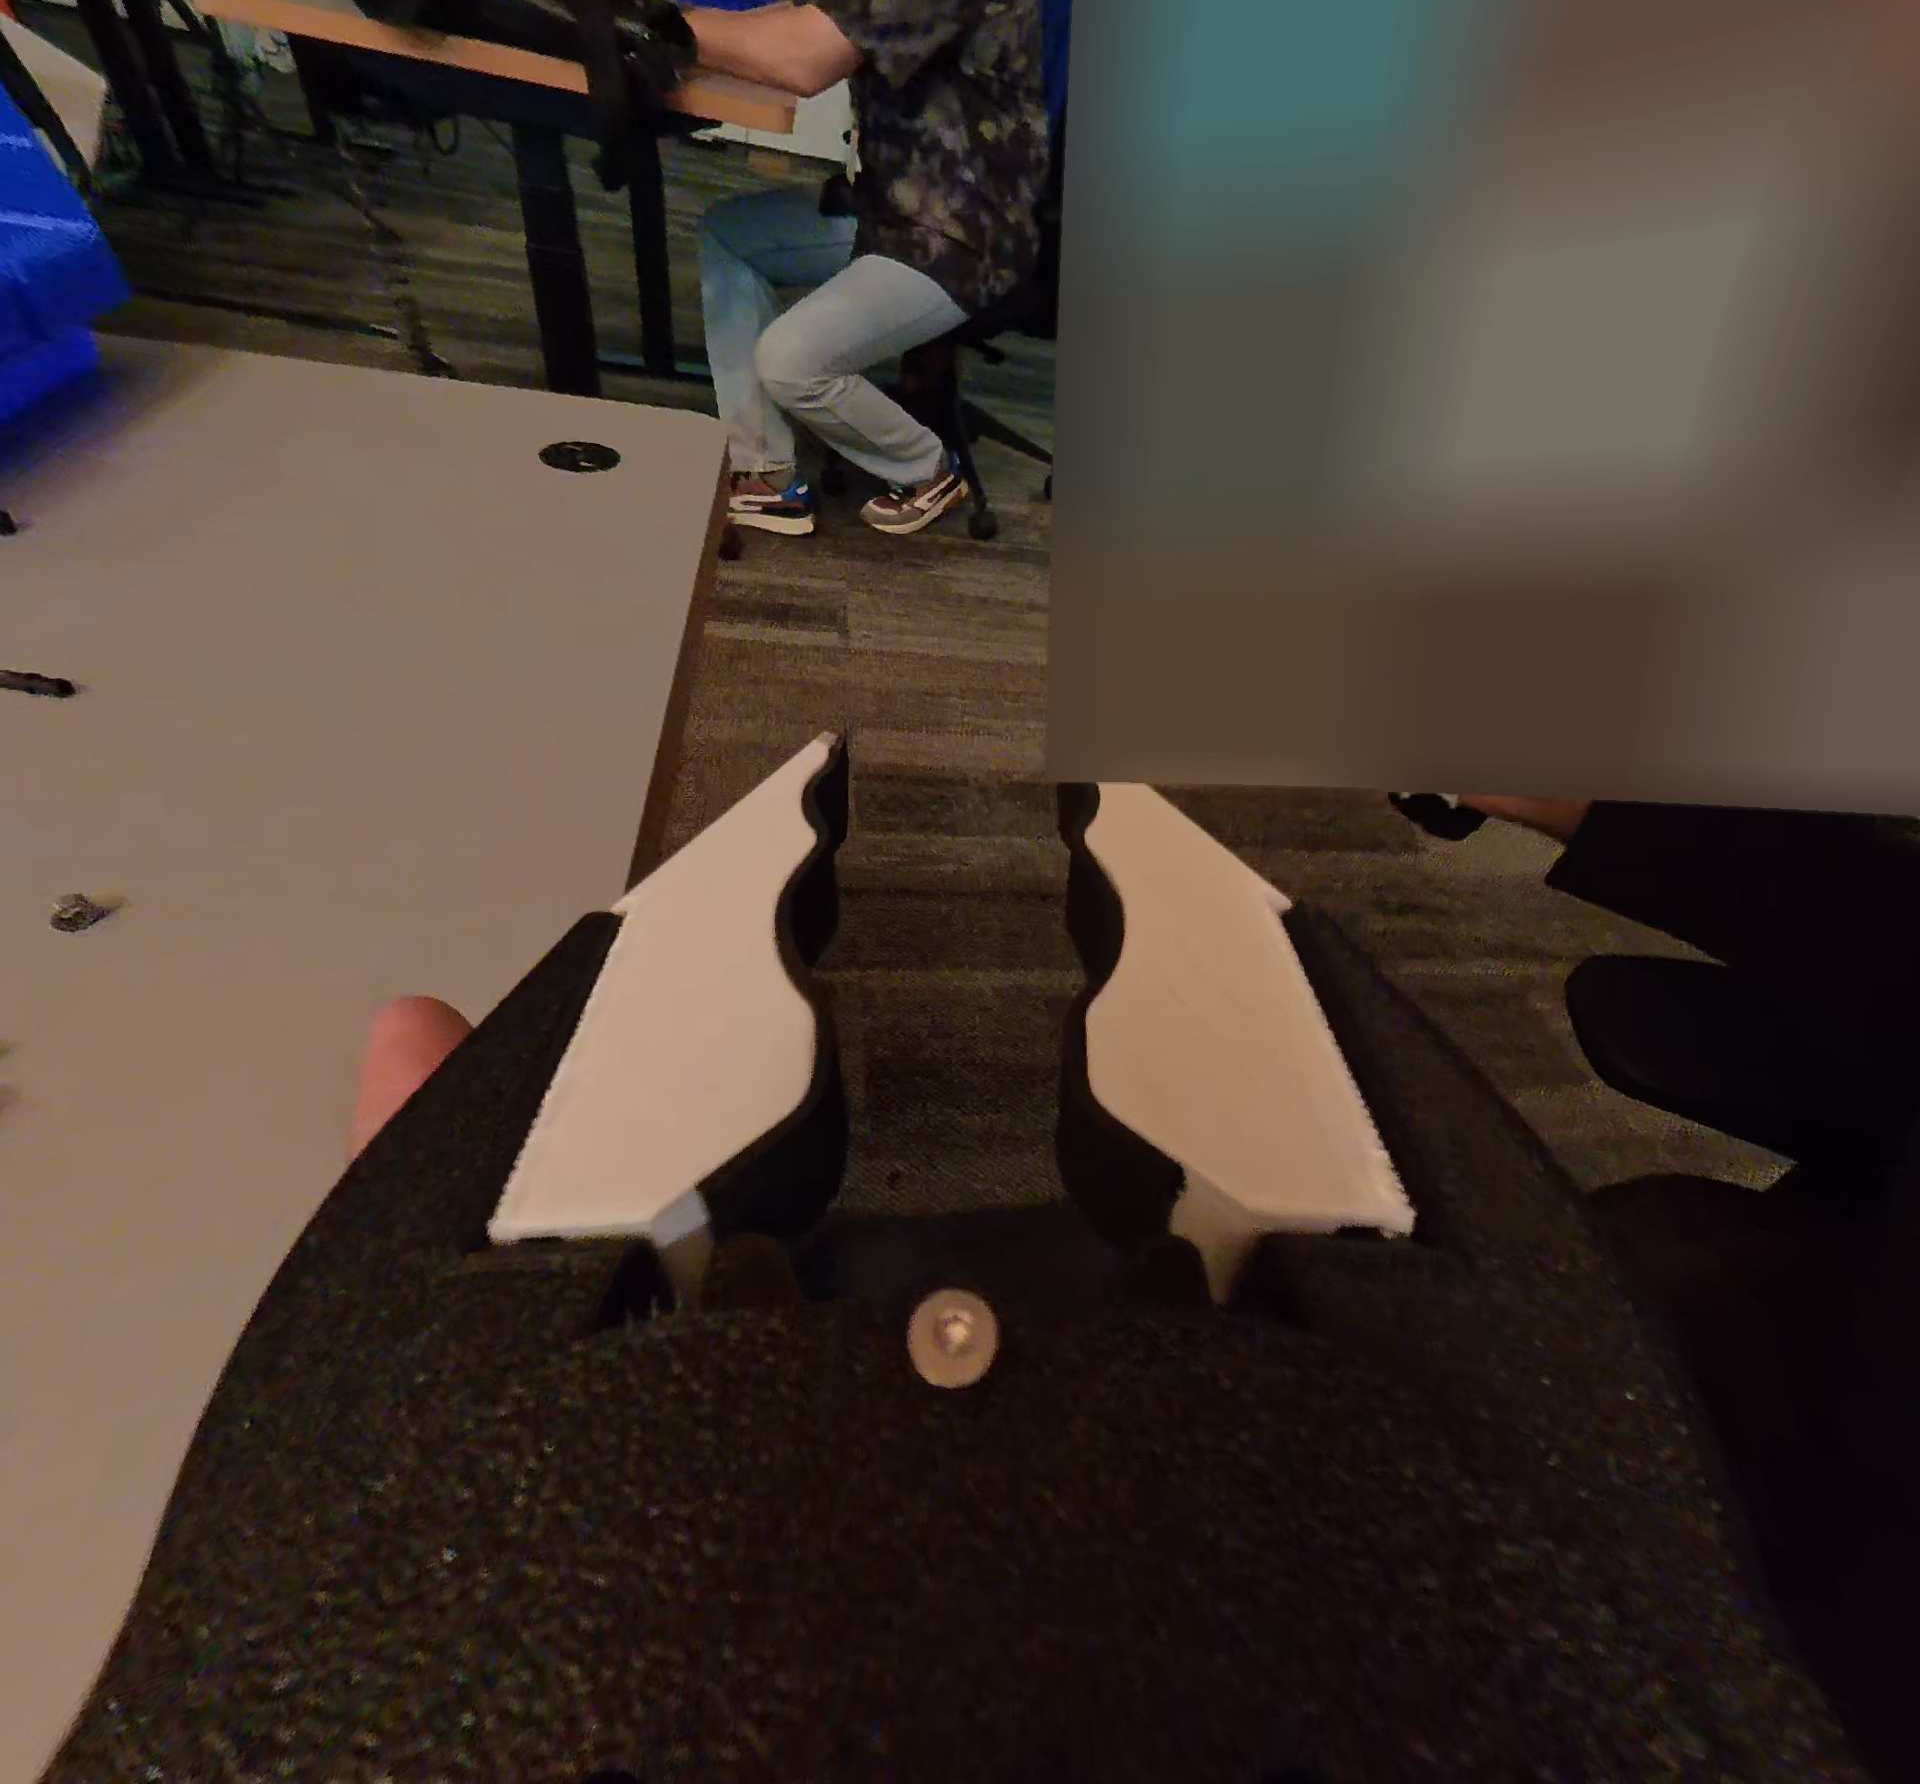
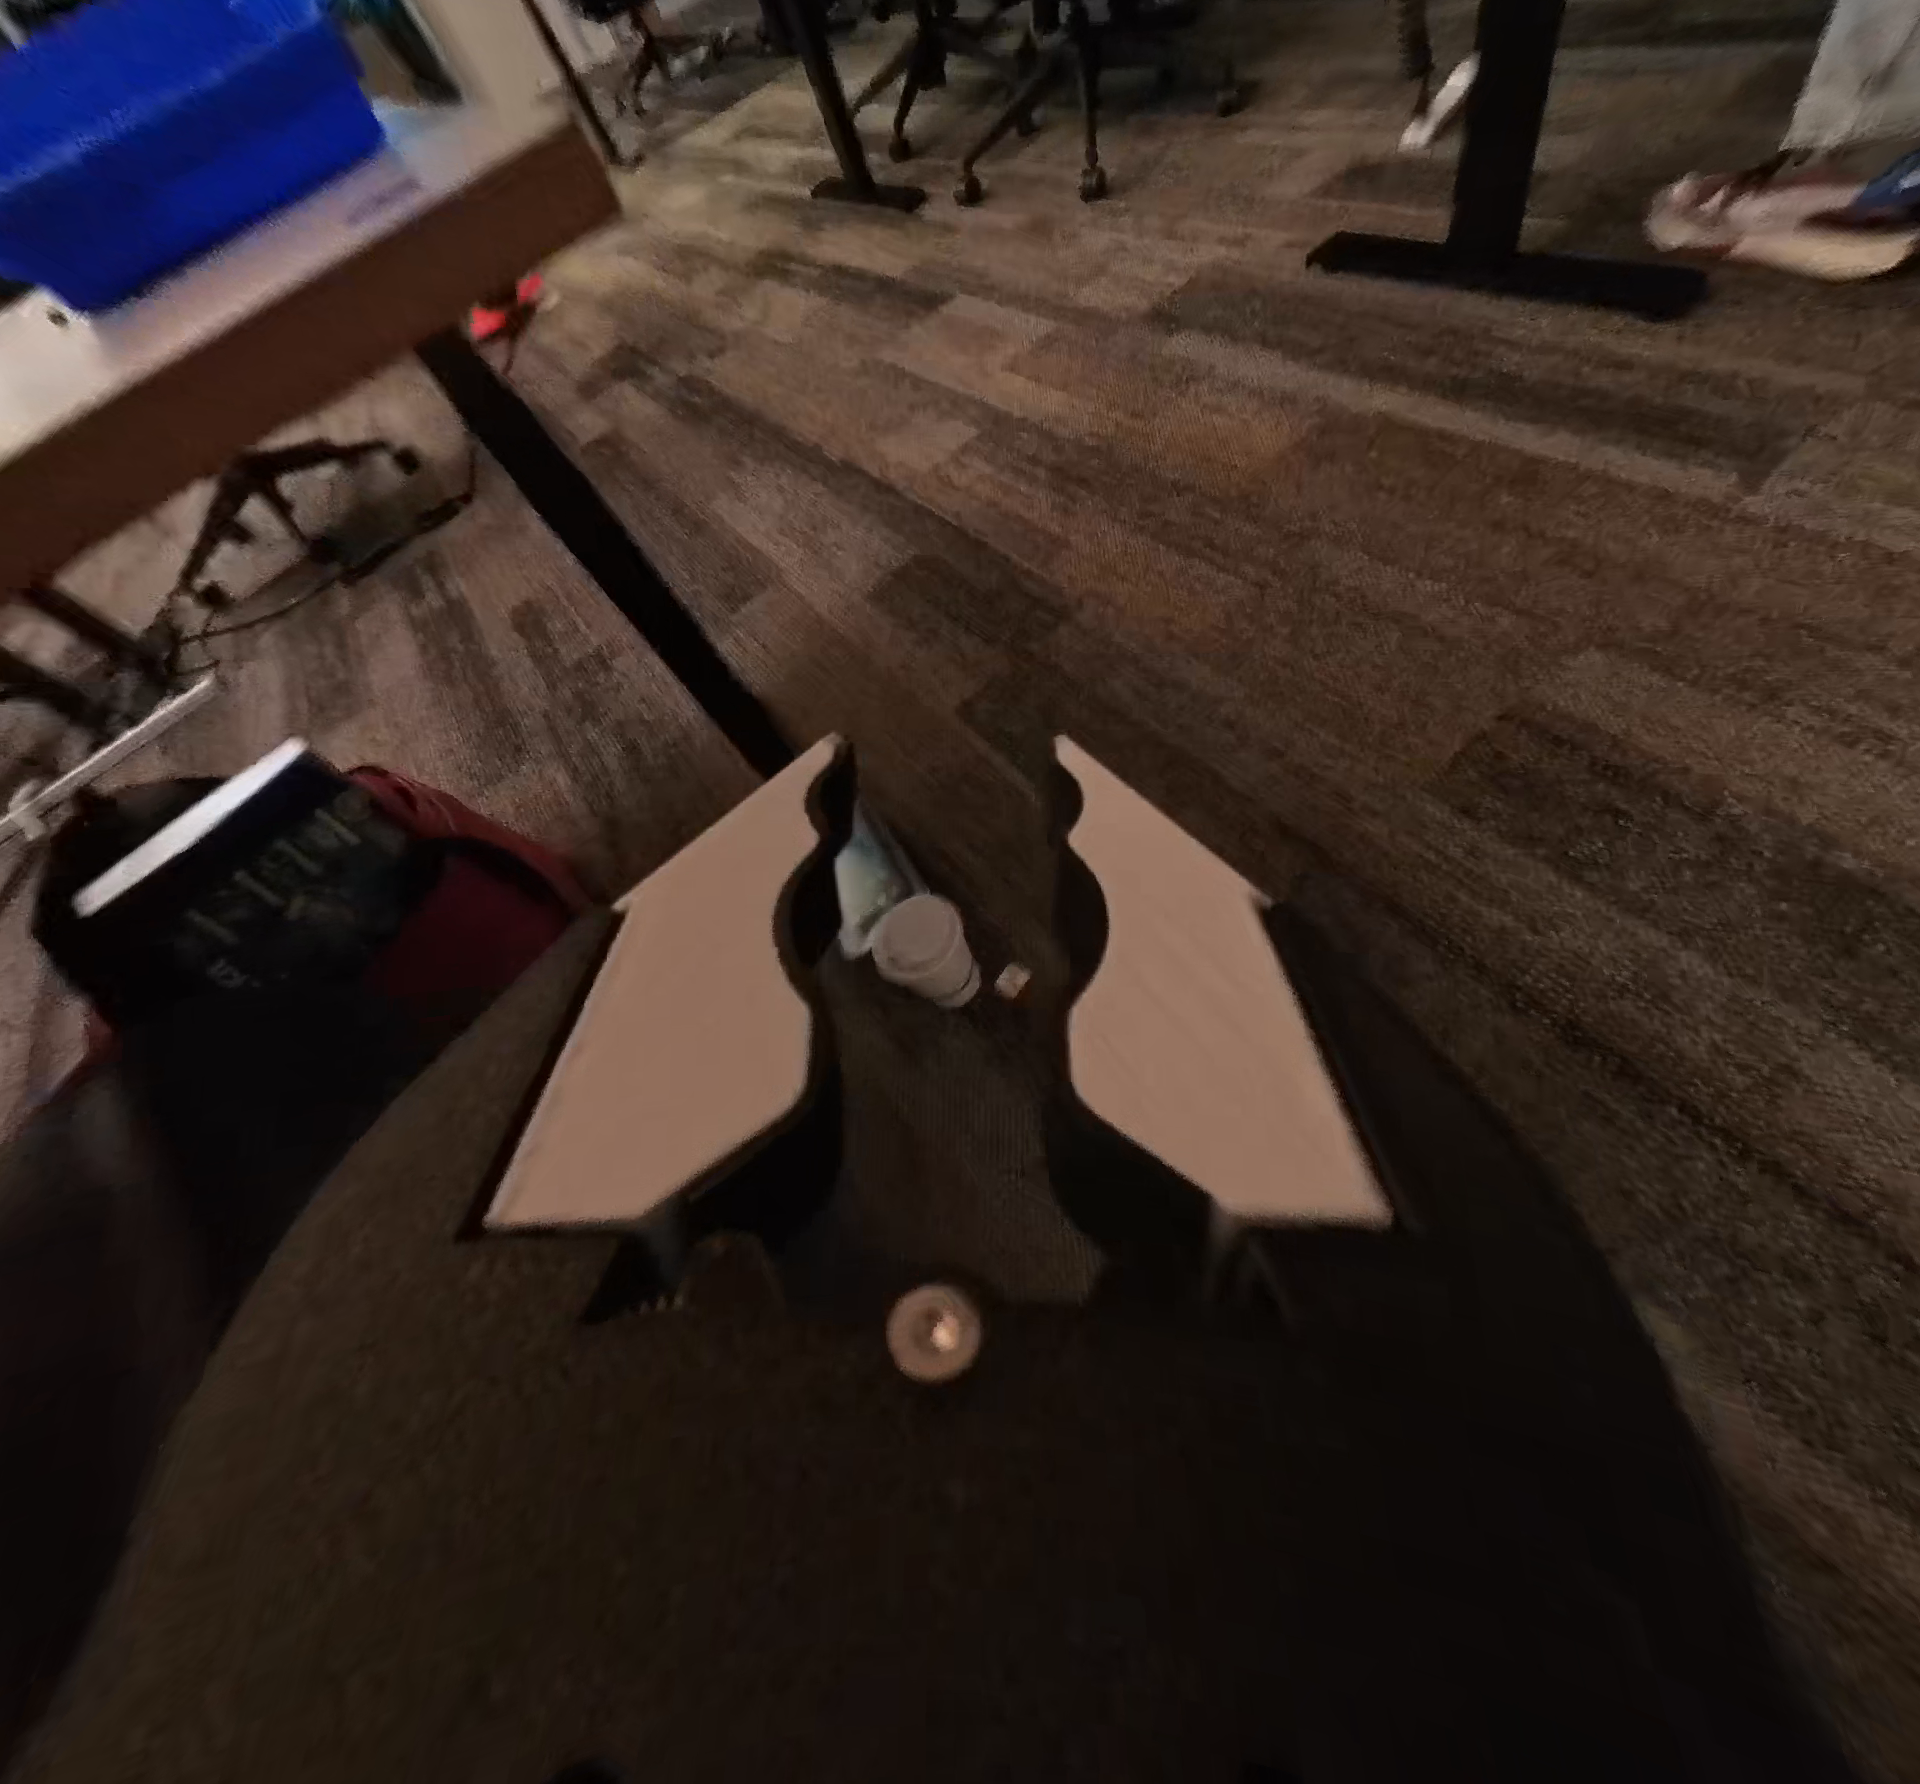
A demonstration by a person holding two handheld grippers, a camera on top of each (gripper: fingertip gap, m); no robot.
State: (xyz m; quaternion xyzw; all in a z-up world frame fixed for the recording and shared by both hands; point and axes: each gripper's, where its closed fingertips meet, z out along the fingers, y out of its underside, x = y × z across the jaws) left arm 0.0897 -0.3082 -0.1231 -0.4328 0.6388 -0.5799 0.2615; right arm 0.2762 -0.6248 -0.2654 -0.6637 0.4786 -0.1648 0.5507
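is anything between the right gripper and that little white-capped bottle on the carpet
Nothing visible. The right gripper is open, and the white-capped bottle lies on the carpet framed between its fingers, with only a small pale scrap beside it.

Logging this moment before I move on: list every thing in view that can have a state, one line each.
left hand-held gripper: open, empty, over the carpet beside the grey table
right hand-held gripper: open, empty, pointing down at the carpet
small white bottle: lying on its side on the floor, cap on
book: closed, tilted on a dark red bag
blue bin: resting on the table
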